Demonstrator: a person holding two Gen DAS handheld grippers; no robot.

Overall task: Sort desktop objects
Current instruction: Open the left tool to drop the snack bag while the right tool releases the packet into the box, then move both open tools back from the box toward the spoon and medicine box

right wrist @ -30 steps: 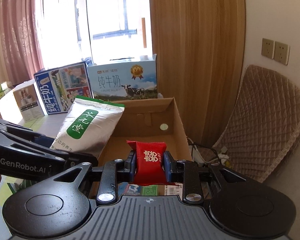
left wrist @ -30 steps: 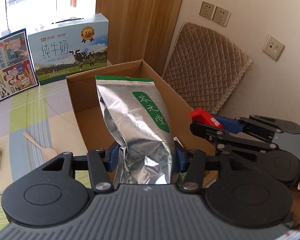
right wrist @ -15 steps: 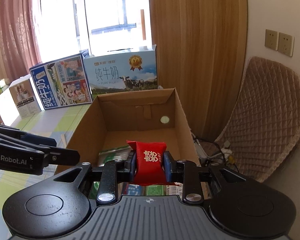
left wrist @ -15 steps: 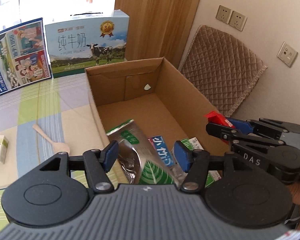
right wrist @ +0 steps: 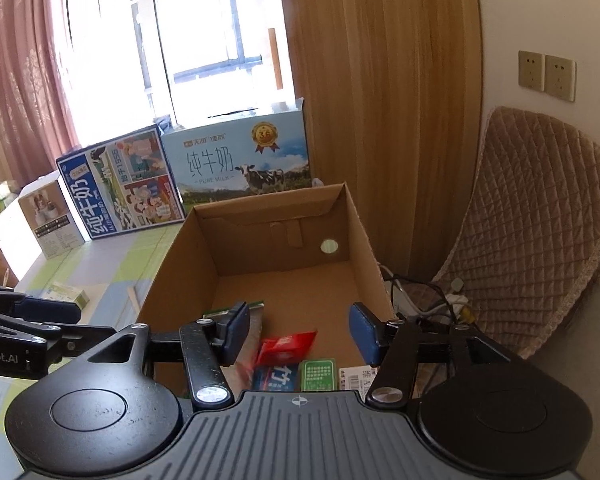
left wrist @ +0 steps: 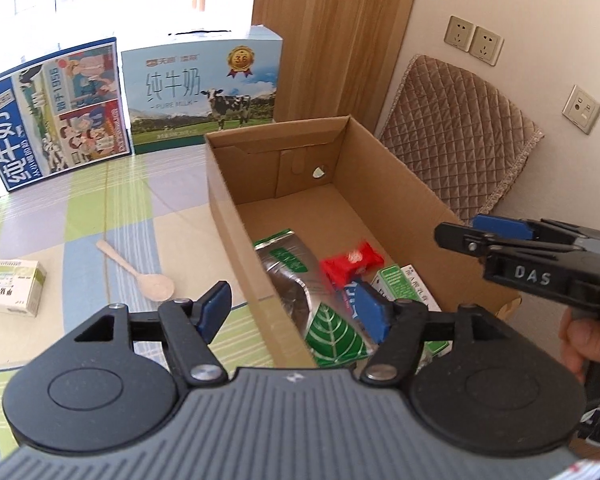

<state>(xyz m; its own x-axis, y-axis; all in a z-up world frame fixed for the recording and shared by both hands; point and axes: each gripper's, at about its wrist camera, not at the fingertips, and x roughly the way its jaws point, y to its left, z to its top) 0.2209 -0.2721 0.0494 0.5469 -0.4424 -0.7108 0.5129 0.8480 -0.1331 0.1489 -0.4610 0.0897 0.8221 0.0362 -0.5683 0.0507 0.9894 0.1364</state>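
Observation:
An open cardboard box (left wrist: 228, 208) (right wrist: 168, 264) stands on the table. Inside lie a silver foil bag (left wrist: 296, 276) with a green label, a red candy packet (left wrist: 350, 262) (right wrist: 286, 346), blurred as it drops, and small blue and green packs (right wrist: 296, 376). My left gripper (left wrist: 296, 312) hovers over the box's near left wall, its jaws opening, nothing between them. My right gripper (right wrist: 300, 330) hangs over the box's near end, jaws opening, the red packet below them and free. In the left wrist view the right gripper (left wrist: 484, 232) juts in from the right.
A wooden spoon (left wrist: 140, 270) and a small medicine box (left wrist: 10, 292) lie on the checked tablecloth left of the box. Milk cartons (left wrist: 200, 92) (left wrist: 52, 112) stand at the table's back. A quilted chair (right wrist: 540, 232) and cables are to the right.
The left gripper let go of the silver bag, which now lies in the box, and drew back to the left. The right gripper opened and the red packet fell into the box.

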